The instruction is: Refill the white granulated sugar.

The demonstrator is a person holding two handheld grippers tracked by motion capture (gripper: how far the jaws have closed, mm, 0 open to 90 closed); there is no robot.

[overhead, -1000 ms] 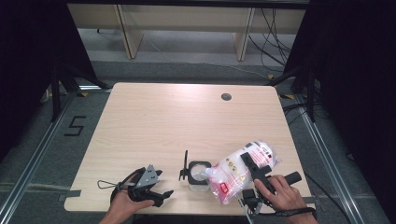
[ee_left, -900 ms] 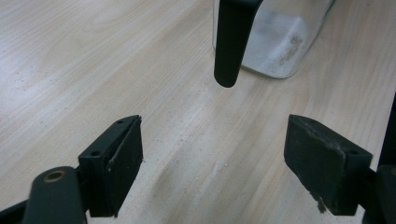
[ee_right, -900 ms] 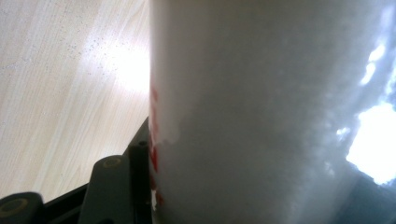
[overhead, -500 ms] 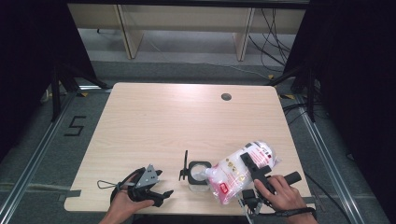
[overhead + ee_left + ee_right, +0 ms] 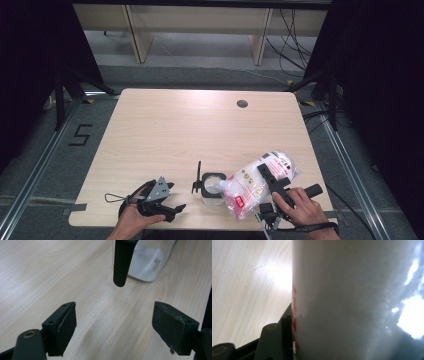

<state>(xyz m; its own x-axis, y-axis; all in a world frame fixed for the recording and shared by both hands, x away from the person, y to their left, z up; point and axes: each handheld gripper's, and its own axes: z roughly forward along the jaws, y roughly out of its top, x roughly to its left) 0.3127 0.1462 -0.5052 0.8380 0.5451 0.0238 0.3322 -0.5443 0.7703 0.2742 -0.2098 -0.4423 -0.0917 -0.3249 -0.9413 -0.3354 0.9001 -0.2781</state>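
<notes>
Bag (image 5: 252,187) of white granular material, clear plastic, printed with red markings and small gold dots, red patch near lower end; lying tilted across near right part of table (image 5: 175,130), upper end toward far right, lower end toward near edge. Seen close in right gripper view (image 5: 352,300) as pale, frosted, bulging surface with red print along left margin.

Right gripper (image 5: 270,181), held in person's right hand (image 5: 302,207), clamped across middle of bag; jaws spread fairly wide around bulk of bag, one black jaw pressed against bag's left side in right gripper view.

Clear measuring cup (image 5: 212,187) with black handle (image 5: 198,177), standing upright just left of bag's lower end, apparently touching it; white material visible at bottom. In left gripper view, handle (image 5: 121,262) hanging down in front of clear cup wall (image 5: 147,262).

Left gripper (image 5: 162,200), held in left hand (image 5: 135,217) near front left edge of table, jaws wide apart, nothing between them; pads (image 5: 62,327) resting low over bare wood, pointed toward cup handle, short of it.

Light wood tabletop, round dark grommet (image 5: 242,104) near far edge.
</notes>
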